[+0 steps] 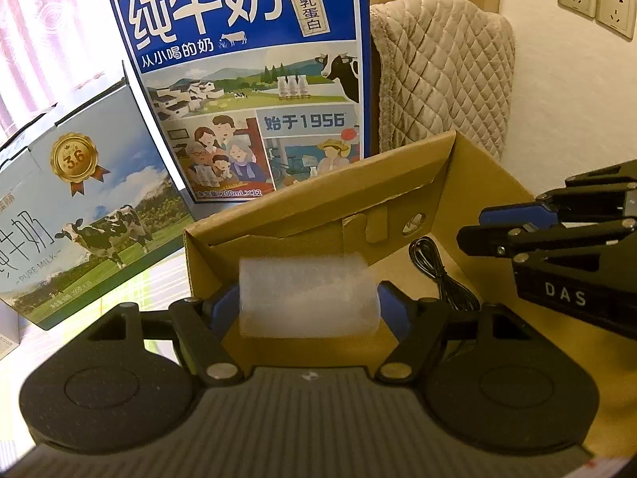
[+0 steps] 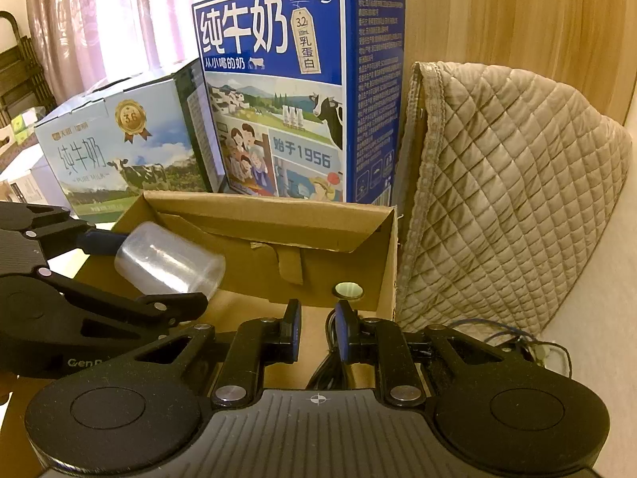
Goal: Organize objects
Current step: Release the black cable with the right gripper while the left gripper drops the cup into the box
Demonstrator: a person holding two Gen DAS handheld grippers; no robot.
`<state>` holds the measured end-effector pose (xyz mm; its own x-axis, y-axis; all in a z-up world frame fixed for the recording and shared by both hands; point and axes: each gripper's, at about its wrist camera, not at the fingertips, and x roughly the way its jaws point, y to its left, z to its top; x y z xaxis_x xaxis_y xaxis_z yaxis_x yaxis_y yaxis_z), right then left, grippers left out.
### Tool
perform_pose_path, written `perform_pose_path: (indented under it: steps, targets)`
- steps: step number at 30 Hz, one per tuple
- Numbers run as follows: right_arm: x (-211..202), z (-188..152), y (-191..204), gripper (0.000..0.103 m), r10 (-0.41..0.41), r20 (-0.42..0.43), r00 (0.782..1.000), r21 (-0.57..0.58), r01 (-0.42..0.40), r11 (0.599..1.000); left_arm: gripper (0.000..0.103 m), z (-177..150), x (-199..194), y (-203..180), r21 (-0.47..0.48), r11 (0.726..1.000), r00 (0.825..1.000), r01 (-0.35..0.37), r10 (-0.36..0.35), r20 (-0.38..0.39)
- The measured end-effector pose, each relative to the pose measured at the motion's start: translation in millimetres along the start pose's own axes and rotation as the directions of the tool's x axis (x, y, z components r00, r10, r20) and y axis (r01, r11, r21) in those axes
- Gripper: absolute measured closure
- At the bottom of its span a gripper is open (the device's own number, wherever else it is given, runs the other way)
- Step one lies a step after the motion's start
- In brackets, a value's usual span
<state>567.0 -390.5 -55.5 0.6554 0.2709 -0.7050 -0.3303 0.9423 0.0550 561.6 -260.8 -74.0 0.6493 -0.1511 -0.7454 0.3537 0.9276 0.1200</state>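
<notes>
the black cable runs out of sight under the right gripper, its end hidden.

From my feed this looks like a lived-in room of a home, not a shop or a lab. Pink patterned curtains hang across a bright window at the back. Two retail milk cartons, a tall blue one and a pale one with a cow in a meadow, stand on the bench as bought groceries would. Beside them I see something draped in a beige quilted dust cover, the kind people put over household appliances. A pair of wall sockets sits on the white plaster, and a wood-grain panel runs up behind.
</notes>
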Motion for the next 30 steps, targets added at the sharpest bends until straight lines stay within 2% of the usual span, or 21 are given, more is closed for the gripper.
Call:
perform_pose_path:
  steps: [3,8,30]
  targets:
    - [-1,-1,-1,0.088,0.006,0.003,1.0,0.01,-0.006,1.0,0.03,0,2,1,0.001,1.0,1.0,-0.002,0.002,-0.001]
    - [-3,-1,-2,0.088,0.009,0.008,1.0,0.014,-0.009,1.0,0.023,0,2,2,0.004,1.0,1.0,-0.008,0.008,0.003]
    - [-17,-7,0,0.087,0.014,0.014,1.0,0.021,-0.014,1.0,0.023,-3,-8,1,0.001,1.0,1.0,-0.017,0.017,0.007]
